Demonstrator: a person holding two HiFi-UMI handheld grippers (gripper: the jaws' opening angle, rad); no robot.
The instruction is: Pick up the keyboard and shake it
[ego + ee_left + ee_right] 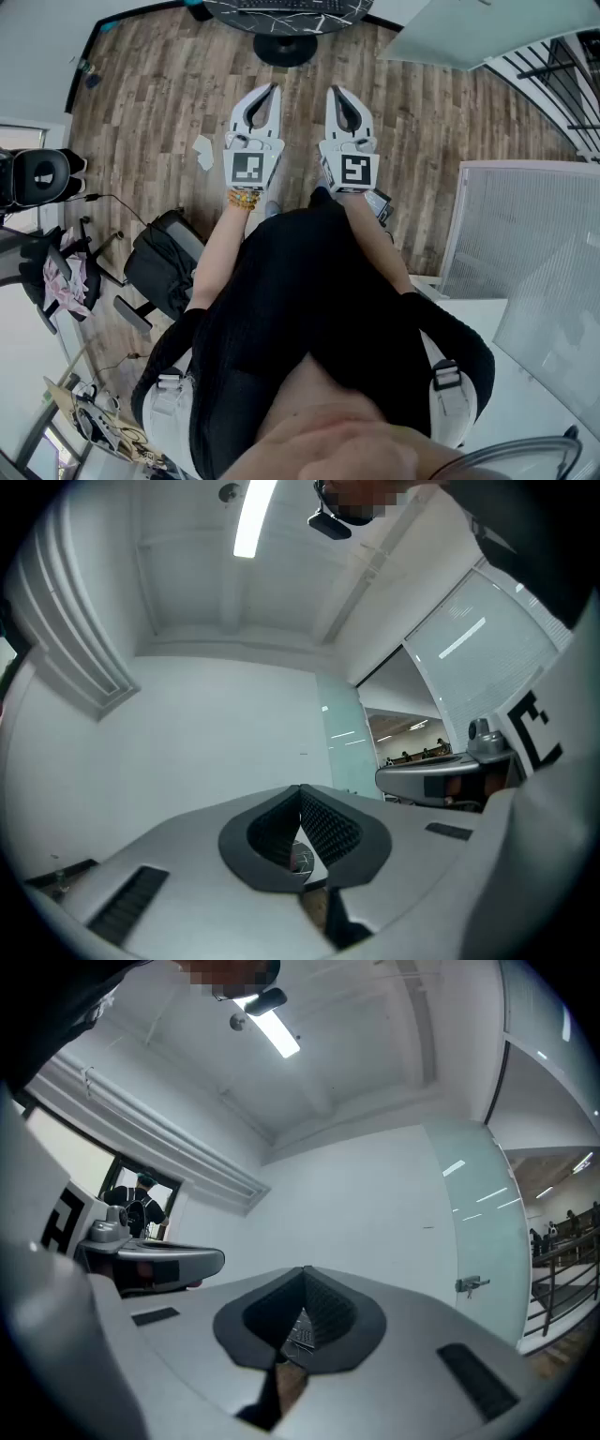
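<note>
A dark keyboard (281,6) lies on a round black marbled table (323,21) at the top edge of the head view, only partly in frame. My left gripper (272,90) and right gripper (335,92) are held side by side above the wooden floor, pointing toward that table and well short of it. Both are shut with nothing between the jaws. In the left gripper view the left gripper (300,794) has its black pads pressed together. In the right gripper view the right gripper (306,1274) is closed the same way, and a sliver of the keyboard (300,1333) shows through the gap.
The table's round black foot (284,47) stands on the wooden floor ahead. A black office chair (161,261) is at my left, and white paper scraps (203,150) lie beyond it. A white panel and desk (525,253) stand at the right, with a railing (553,66) behind.
</note>
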